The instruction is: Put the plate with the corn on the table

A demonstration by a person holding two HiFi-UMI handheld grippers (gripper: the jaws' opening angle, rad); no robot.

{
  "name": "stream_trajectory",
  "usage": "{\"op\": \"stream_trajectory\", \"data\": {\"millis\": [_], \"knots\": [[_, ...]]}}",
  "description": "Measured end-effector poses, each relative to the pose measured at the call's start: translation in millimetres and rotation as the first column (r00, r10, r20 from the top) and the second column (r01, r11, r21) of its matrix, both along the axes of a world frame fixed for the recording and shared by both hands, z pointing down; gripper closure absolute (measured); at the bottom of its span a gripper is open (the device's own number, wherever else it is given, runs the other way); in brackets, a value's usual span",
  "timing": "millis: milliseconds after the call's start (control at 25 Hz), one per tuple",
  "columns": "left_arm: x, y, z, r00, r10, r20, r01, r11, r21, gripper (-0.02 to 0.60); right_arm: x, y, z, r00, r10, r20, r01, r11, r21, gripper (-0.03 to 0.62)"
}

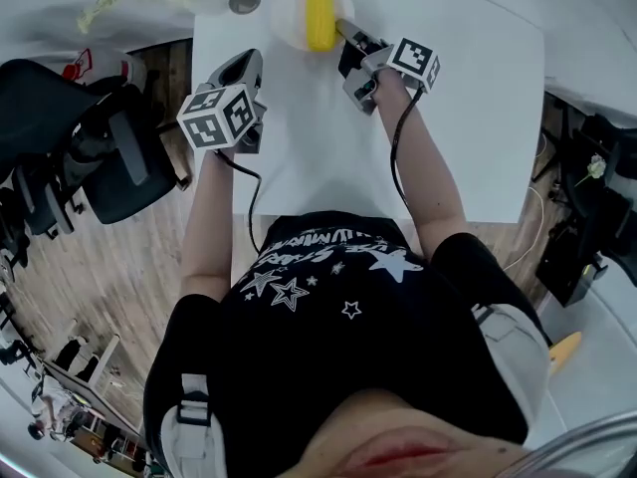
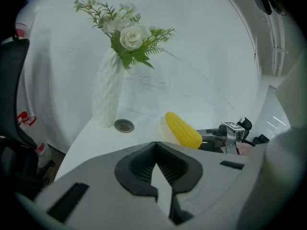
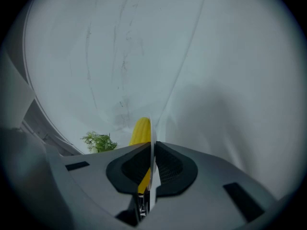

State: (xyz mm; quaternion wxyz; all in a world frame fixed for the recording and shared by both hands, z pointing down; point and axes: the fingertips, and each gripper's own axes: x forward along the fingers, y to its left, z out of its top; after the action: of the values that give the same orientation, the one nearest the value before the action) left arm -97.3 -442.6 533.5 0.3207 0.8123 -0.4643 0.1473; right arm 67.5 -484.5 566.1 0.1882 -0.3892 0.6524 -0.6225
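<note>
A pale round plate (image 1: 291, 20) carries a yellow corn cob (image 1: 318, 13) at the far middle of the white table (image 1: 468, 118). My right gripper (image 1: 344, 36) is shut on the plate's near-right rim. In the right gripper view that rim is a thin white edge (image 3: 152, 145) between the pads, with the corn (image 3: 141, 131) just behind. Whether the plate rests on the table I cannot tell. My left gripper (image 1: 243, 66) hovers over the table's left side, shut with nothing in it (image 2: 156, 145). It looks toward the corn (image 2: 183, 130) and the right gripper (image 2: 211, 137).
A white ribbed vase with white flowers (image 2: 110, 90) stands at the table's far left corner, and a small round metal disc (image 2: 124, 125) lies beside it. A black office chair (image 1: 109, 157) stands left of the table over the wooden floor.
</note>
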Motion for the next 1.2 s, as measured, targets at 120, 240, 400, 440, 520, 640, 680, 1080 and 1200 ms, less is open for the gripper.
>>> {"op": "stream_trajectory", "data": {"millis": [120,240,400,440,520,640,680,1080,1200], "knots": [[-1.7,-7.0,4.6,1.0,-0.009,-0.005,0.009,1.0,-0.007,0.577,-1.3,-11.3,7.6,1.0,0.013,-0.003,-0.013,1.0,-0.013,0.571],[-4.7,-12.5,11.4,1.0,-0.014,-0.015,0.013,1.0,-0.013,0.577,-5.9,-22.5,15.2,1.0,0.022,-0.008,-0.022,0.999,-0.026,0.571],[-8.6,-21.3,20.8,1.0,-0.021,-0.02,0.02,0.999,-0.028,0.577,-13.8,-39.5,20.9,1.0,0.023,-0.01,-0.024,0.999,-0.036,0.571],[-9.0,-22.8,22.2,0.999,-0.023,-0.022,0.022,0.999,-0.031,0.577,-14.9,-42.5,21.7,1.0,0.021,-0.013,-0.021,0.999,-0.037,0.571],[-9.3,-23.1,22.7,0.999,-0.026,-0.024,0.025,0.999,-0.033,0.577,-16.0,-44.8,21.9,1.0,0.018,-0.017,-0.018,0.999,-0.038,0.571],[-10.7,-21.7,21.0,0.999,-0.031,-0.023,0.03,0.999,-0.031,0.577,-16.3,-44.2,22.7,1.0,0.021,-0.017,-0.022,0.999,-0.047,0.571],[-10.9,-21.6,20.8,0.999,-0.032,-0.024,0.031,0.999,-0.03,0.577,-15.8,-44.2,23.9,1.0,0.022,-0.021,-0.023,0.998,-0.051,0.571],[-10.1,-15.9,22.8,0.999,-0.039,-0.032,0.037,0.998,-0.05,0.577,-15.7,-44.9,27.8,0.999,0.035,-0.041,-0.039,0.995,-0.097,0.571],[-11.2,-18.6,25.9,0.999,-0.038,-0.033,0.036,0.998,-0.054,0.577,-17.4,-48.3,32.0,0.998,0.044,-0.045,-0.049,0.992,-0.116,0.572]]}}
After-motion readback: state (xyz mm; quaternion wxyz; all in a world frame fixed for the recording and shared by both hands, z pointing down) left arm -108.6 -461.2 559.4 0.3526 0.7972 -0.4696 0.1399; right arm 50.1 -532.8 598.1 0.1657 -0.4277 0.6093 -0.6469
